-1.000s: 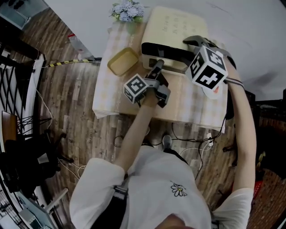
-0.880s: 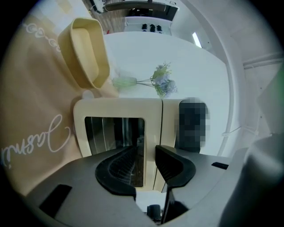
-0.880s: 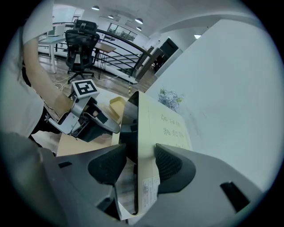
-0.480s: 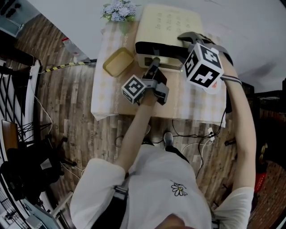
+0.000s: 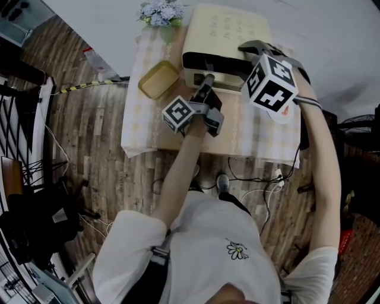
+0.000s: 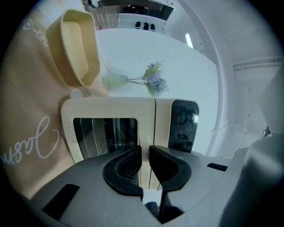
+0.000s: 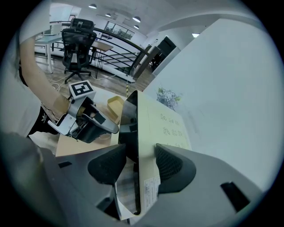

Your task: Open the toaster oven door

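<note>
The cream toaster oven (image 5: 228, 29) stands at the back of the table, its dark glass door (image 5: 214, 61) facing me. My left gripper (image 5: 208, 79) is at the door front. In the left gripper view its jaws (image 6: 145, 150) have just been closing and now stand narrow, pinching a cream strip of the door handle (image 6: 144, 179) between the window (image 6: 104, 133) and the black control panel (image 6: 184, 126). My right gripper (image 5: 255, 47) sits on the oven's right top edge. Its jaws (image 7: 138, 150) stand wide astride that edge (image 7: 135, 133), pads against it.
A shallow yellow tray (image 5: 159, 80) lies on the checked tablecloth (image 5: 261, 139) left of the oven. A bunch of pale flowers (image 5: 160, 12) stands at the back left corner. Cables run over the wooden floor (image 5: 89, 130). An office chair (image 7: 77, 40) stands far behind.
The left gripper's tip sits slightly closer to the oven door than a second ago. The right gripper keeps its place on the oven. The head view has shifted a little.
</note>
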A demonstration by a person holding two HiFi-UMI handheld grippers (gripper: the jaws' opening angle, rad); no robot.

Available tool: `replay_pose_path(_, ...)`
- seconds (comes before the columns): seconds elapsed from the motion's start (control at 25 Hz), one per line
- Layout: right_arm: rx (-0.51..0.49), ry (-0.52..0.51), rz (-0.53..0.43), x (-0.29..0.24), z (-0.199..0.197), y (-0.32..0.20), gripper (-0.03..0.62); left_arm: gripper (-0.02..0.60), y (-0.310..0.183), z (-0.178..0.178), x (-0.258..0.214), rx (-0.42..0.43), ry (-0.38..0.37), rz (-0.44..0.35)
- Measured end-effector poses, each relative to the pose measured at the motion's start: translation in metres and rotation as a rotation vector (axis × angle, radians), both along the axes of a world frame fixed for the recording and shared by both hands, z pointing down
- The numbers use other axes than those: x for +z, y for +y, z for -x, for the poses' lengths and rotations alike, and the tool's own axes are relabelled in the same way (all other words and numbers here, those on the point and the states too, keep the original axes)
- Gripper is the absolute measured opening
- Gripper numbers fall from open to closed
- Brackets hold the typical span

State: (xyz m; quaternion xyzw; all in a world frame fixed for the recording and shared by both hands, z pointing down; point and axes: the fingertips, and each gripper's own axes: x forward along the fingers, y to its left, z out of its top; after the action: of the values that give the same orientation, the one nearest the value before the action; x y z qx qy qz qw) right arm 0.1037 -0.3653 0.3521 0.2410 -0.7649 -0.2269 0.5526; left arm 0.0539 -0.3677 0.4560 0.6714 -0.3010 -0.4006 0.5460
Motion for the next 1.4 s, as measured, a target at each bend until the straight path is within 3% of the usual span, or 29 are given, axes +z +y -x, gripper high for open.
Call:
replay_pose_path(0.76, 0.006, -0.031, 0.012, -0.001, 0.002, -0.002, 0.201, 0.055, 0.005, 0.004, 0.001, -0.053, 0.034, 0.009)
replay_pose_path(0.92, -0.006, -0.042, 0.015, 0.0, 0.001, 0.001, 0.202, 0.058, 0.058, 0.004, 0.002, -0.047, 0.129, -0.043)
replay_pose_path(1.08, -0.009, -0.066, -0.018, -0.001, 0.0, -0.001, 0.201, 0.067, 0.081, 0.011, 0.031, -0.065, 0.092, -0.031)
replay_pose_path(1.4, -0.011, -0.036, -0.008, -0.001, 0.001, 0.0, 0.201, 0.066, 0.075, 0.009, 0.02, -0.029, 0.07, -0.049)
